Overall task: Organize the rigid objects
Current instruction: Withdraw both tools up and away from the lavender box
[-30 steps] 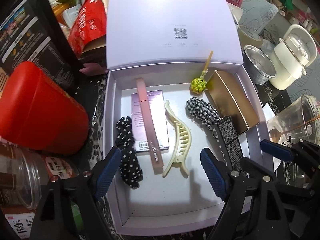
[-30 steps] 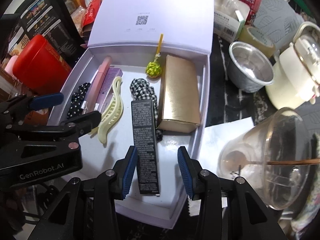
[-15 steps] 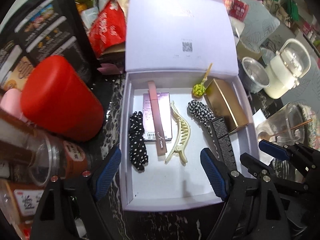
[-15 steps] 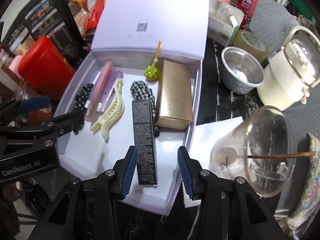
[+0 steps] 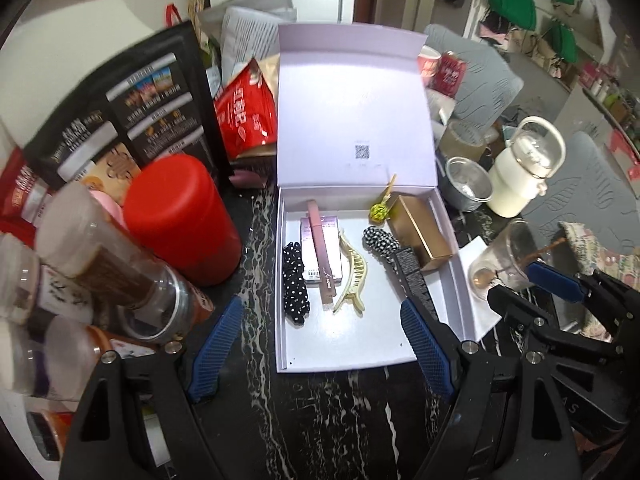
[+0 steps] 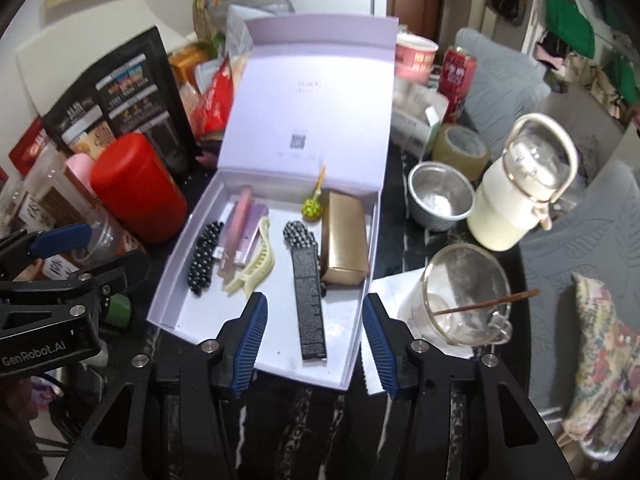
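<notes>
An open lilac box (image 5: 362, 354) (image 6: 168, 280) lies on the dark marble table with its lid up. In it lie a dotted scrunchie (image 5: 295, 288), a pink tube (image 5: 320, 258) on a purple carton, a cream hair claw (image 5: 352, 278) (image 6: 256, 266), a checked scrunchie (image 5: 378, 240), a long black box (image 6: 309, 304) (image 5: 414, 278), a gold box (image 5: 420, 232) (image 6: 345, 240) and a green lollipop (image 5: 378, 210). My left gripper (image 5: 320, 346) is open and empty, in front of the box. My right gripper (image 6: 312, 338) is open and empty over the box's near edge.
A red canister (image 5: 180, 220) and several jars (image 5: 100, 276) stand left of the box. Right of it are a steel bowl (image 6: 440, 196), a cream kettle (image 6: 520, 192), a glass cup with a stick (image 6: 464, 292) and white paper (image 5: 476, 268). Snack bags crowd the back left.
Both grippers have drawn back and up from the box, so it looks smaller and farther. The right gripper's jaws have opened wider. The objects in the box have not moved.
</notes>
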`<state>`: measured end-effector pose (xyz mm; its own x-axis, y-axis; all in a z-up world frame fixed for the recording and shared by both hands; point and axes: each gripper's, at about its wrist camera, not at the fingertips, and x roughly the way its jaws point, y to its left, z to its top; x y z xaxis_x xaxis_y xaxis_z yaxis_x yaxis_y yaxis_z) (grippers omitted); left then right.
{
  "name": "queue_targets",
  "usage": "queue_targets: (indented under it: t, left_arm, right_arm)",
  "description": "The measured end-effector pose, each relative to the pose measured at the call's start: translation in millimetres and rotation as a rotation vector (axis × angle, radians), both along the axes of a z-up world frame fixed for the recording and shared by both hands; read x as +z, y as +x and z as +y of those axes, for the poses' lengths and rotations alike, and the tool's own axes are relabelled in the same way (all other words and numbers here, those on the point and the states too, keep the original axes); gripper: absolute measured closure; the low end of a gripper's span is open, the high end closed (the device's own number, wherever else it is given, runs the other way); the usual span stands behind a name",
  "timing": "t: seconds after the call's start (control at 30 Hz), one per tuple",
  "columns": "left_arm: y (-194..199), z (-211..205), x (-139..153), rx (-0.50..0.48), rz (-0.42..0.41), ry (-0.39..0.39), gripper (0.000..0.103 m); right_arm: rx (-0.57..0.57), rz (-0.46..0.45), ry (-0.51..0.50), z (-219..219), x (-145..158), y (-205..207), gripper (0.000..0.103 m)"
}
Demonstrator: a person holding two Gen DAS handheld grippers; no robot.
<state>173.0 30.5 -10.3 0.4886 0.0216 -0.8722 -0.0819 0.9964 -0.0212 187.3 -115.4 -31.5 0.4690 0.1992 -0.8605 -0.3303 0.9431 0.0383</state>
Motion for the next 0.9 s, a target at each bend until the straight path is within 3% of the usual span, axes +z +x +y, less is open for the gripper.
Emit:
queue_targets:
  t: [0.13, 0.2, 0.53, 0.9]
  left_arm:
    - [-17, 2, 15, 0.0, -0.03, 0.017, 0.018]
    - [-27, 4, 22, 0.01, -0.045, 0.017, 0.002]
    - [-74, 0, 50, 0.013, -0.094, 0.034, 0.002]
    - [-129, -17, 68, -0.015, -0.142, 0.052, 0.002]
  right_arm:
    - [0.015, -0.063, -0.014, 4, 23, -21, 0.043]
    - [0.013, -0.094, -0.014, 5, 33, -31, 0.043]
    - [-0.01, -0.158, 0.021, -2, 66, -78, 0.038]
    - [-0.043, -0.182, 0.029, -15, 80, -132, 0.036]
